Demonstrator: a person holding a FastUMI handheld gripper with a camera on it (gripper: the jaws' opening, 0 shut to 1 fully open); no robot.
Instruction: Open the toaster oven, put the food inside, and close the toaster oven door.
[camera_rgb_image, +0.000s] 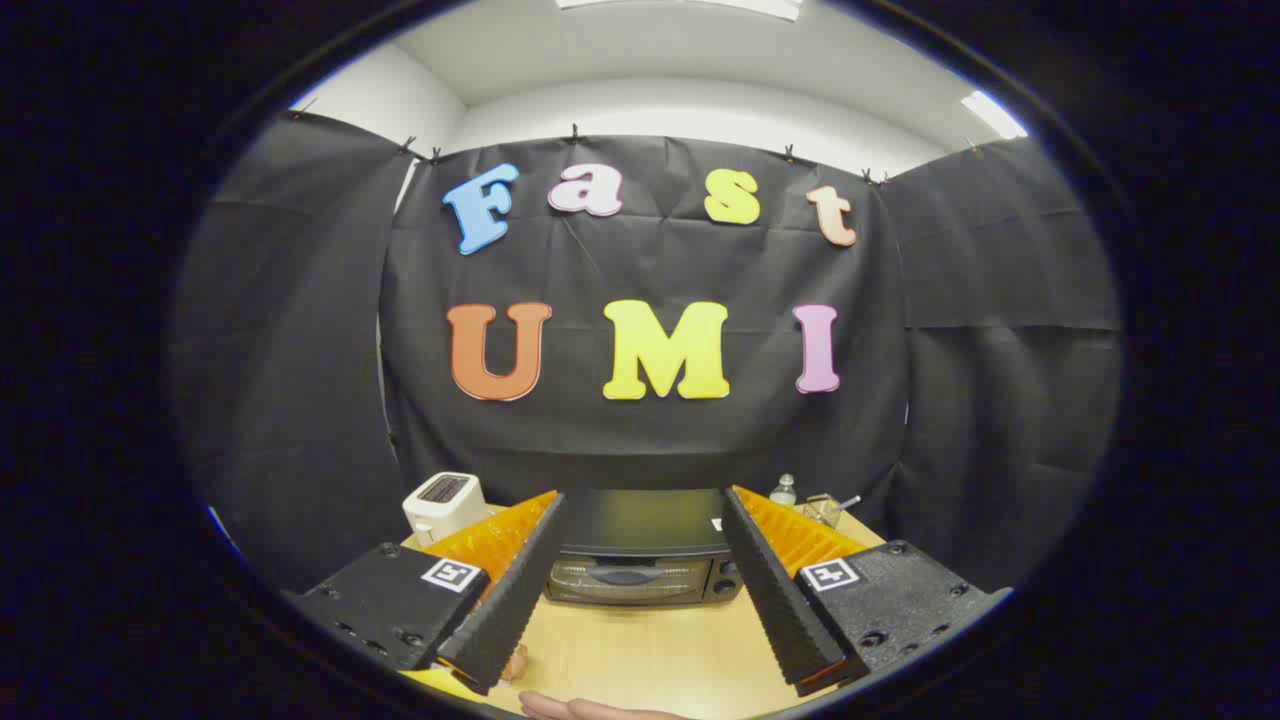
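Note:
A black toaster oven (640, 560) stands on the wooden table (650, 650) beyond my fingers, its glass door shut and its handle across the front. My gripper (640, 510) is held above the table, open wide, nothing between its orange-and-black fingers (515, 575). The oven appears in the gap between them. A small pale piece of food (517, 662) peeks out by the base of the left finger, mostly hidden by it.
A white toaster (445, 503) stands behind the left finger. A small bottle (784, 490) and a wire basket (822, 510) sit at the back right of the table. A person's hand (585, 708) rests on the near table edge. Black cloth walls surround the table.

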